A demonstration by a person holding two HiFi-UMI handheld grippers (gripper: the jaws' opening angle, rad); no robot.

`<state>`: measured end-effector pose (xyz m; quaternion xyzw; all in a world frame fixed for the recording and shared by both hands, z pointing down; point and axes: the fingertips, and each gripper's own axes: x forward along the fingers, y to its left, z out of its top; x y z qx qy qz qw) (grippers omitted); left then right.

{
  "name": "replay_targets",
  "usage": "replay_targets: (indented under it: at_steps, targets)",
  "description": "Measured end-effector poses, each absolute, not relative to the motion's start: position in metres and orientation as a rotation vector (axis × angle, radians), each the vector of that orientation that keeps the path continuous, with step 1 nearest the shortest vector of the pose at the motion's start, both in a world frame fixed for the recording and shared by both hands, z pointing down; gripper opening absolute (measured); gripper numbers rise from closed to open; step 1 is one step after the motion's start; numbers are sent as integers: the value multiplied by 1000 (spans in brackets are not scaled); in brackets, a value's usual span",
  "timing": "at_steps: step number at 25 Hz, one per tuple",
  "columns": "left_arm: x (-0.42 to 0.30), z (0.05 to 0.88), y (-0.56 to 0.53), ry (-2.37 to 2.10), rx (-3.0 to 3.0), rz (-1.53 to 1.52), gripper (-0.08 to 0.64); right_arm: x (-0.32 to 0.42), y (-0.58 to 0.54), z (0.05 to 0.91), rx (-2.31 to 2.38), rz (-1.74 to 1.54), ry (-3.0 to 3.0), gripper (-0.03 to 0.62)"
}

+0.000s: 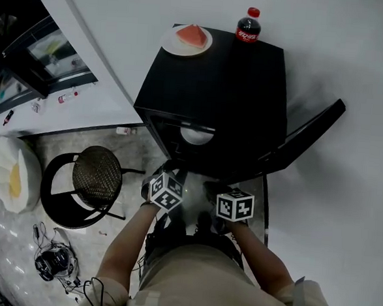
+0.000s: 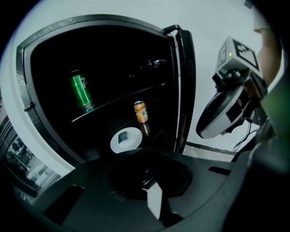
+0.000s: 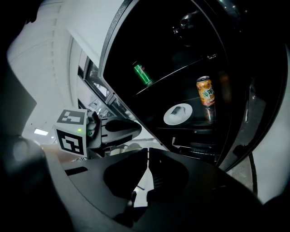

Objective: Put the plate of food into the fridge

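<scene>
We count two tongs, left tongs (image 2: pixel 148 174) and right tongs (image 3: pixel 147 156), side by side, both with jaws pressed together on nothing. Ahead of their tips the one black fridge (image 1: pixel 216 85) has its door (image 1: pixel 310 134) swung wide. It holds one plate of food (image 2: pixel 125 139) on the lower shelf, clear of both tongs, one orange can (image 2: pixel 141 113) beside it and one green can (image 2: pixel 80 90) above. Farthest, on the fridge top: a second plate (image 1: pixel 173 44) with a watermelon slice (image 1: pixel 192 34), and one cola bottle (image 1: pixel 248 25).
</scene>
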<state>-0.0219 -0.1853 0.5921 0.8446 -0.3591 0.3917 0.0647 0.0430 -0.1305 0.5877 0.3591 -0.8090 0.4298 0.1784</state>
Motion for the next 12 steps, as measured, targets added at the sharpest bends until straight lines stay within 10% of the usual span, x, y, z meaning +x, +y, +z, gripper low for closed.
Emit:
replay_targets:
  at_steps: [12]
  targets:
    - [-18, 540, -178, -1286, 2526, 1038, 9, 62, -133, 548, 974, 1141, -2377, 28]
